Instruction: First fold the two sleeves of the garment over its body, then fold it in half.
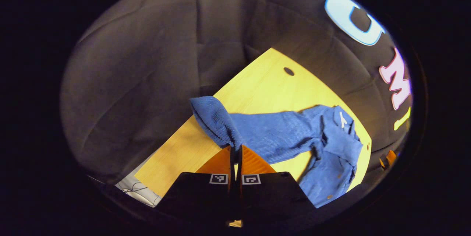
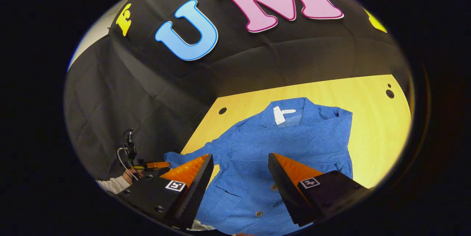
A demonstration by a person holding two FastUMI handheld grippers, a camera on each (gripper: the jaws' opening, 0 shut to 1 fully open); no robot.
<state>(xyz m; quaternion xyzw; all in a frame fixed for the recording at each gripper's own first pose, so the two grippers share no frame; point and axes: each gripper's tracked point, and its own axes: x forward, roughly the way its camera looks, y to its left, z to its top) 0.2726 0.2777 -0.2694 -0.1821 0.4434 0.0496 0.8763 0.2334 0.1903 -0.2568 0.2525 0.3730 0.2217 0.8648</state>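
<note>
across the pale wooden surface (image 2: 375,125) lies a blue ribbed garment (image 2: 279,144), collar toward the far edge; left gripper (image 1: 235,151) fingers pinch its raised sleeve cuff (image 1: 213,120), right gripper (image 2: 241,162) fingers spread wide above its body.

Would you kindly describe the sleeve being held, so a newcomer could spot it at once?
Start at the yellow table, where a blue jacket lies spread with its buttons up. One sleeve runs out from its body toward the table's edge. Its ribbed cuff is lifted off the wood, pinched in the shut left gripper, while the rest of the jacket lies flat.
</note>
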